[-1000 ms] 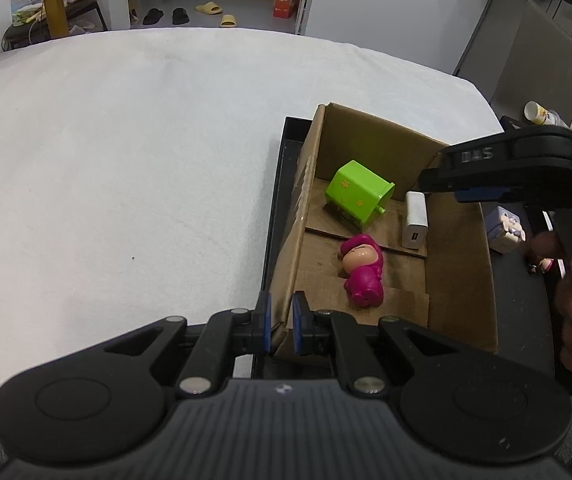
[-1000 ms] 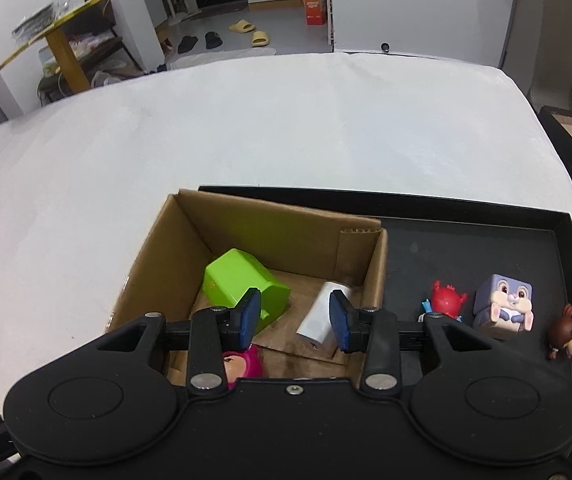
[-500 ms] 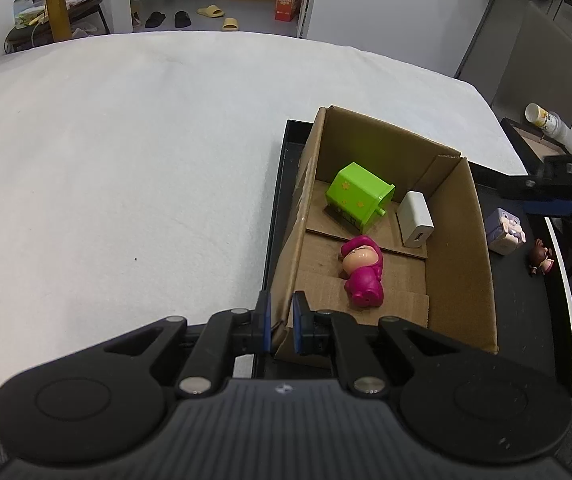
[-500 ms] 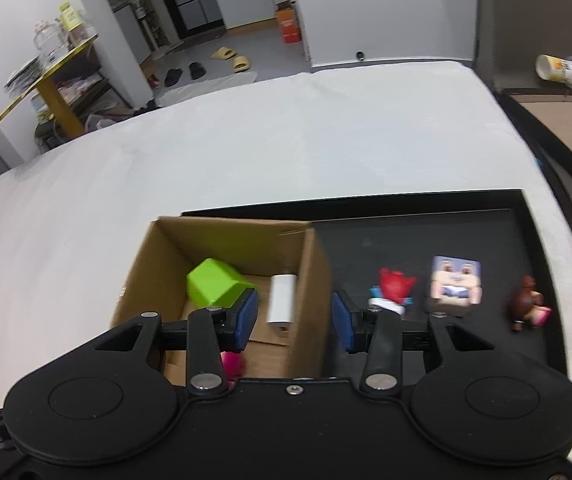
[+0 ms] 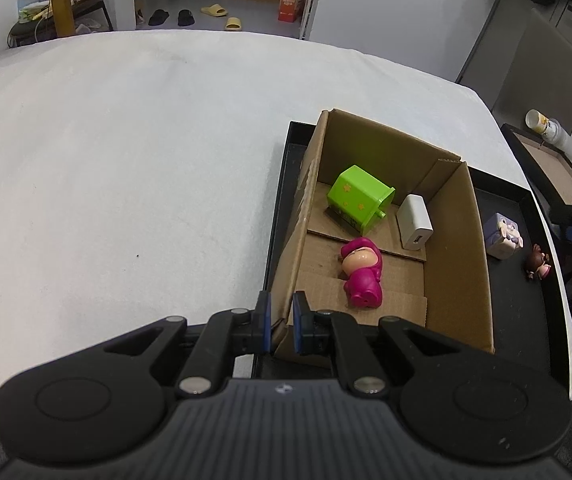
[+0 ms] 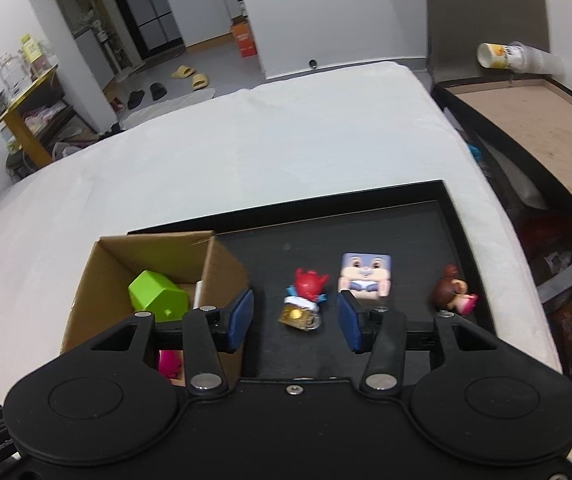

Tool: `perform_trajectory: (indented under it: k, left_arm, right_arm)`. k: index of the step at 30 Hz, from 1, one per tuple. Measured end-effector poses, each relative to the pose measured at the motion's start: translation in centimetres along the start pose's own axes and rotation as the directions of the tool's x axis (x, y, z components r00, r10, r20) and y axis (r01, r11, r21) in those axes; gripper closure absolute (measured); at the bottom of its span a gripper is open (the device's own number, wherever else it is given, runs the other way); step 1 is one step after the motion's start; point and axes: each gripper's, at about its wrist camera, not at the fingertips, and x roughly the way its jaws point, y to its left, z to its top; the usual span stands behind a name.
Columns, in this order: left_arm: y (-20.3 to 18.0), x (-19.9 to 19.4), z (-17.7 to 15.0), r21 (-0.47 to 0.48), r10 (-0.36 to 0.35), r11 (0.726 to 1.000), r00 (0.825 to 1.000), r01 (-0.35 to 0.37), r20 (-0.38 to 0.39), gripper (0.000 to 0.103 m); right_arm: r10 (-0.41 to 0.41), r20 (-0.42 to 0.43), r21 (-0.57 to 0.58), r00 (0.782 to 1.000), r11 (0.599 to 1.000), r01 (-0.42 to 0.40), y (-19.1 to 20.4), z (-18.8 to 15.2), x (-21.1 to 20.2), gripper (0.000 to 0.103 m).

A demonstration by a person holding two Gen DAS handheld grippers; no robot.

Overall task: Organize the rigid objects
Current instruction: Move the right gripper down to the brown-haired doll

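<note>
I see a cardboard box (image 5: 457,264) of matt brown corrugated paper on a matt black tray (image 6: 405,216). The green toy (image 5: 355,196) and pink figure (image 5: 361,272) look like smooth glossy plastic. The tabletop (image 5: 126,160) wears soft white cloth.

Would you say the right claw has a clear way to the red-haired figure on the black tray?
Probably yes: the right claw is open, the red-haired figure lies just ahead between its fingers, with nothing between.
</note>
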Motion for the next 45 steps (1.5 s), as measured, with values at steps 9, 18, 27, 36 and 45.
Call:
perform_trajectory:
  k: [9,18,27,36,45]
  left_arm:
    - [-0.1,-0.1,-0.1,-0.005,0.004,1.0,1.0,-0.004,0.002,0.093]
    - [-0.4,-0.1,-0.1,0.013,0.019,1.0,1.0,-0.019,0.004,0.093]
    - [-0.6,-0.1,-0.1,0.013,0.02,1.0,1.0,-0.02,0.005,0.093]
    - [-0.7,0.0,-0.1,0.027,0.036,0.999,0.999,-0.036,0.004,0.093]
    - [-1.2,0.0,-0.2,0.043,0.055,0.998,0.998,-0.055,0.009,0.093]
  right_arm:
    - [-0.049,0.016,0.062,0.999,0.997,0.048,-4.5,0.4,-1.0,0.056]
    - [-0.083,0.012,0.106,0.997,0.991,0.081,-7.3,0.2,0.0,0.056]
    - [-0.081,-0.025,0.165,0.996,0.983,0.084,-9.3,-0.1,2.4,0.056]
    - [-0.061,-0.069,0.232,0.996,0.97,0.076,-10.2,-1.6,4.9,0.056]
    - [-0.031,-0.109,0.313,0.994,0.948,0.064,-10.9,-2.8,7.3,0.056]
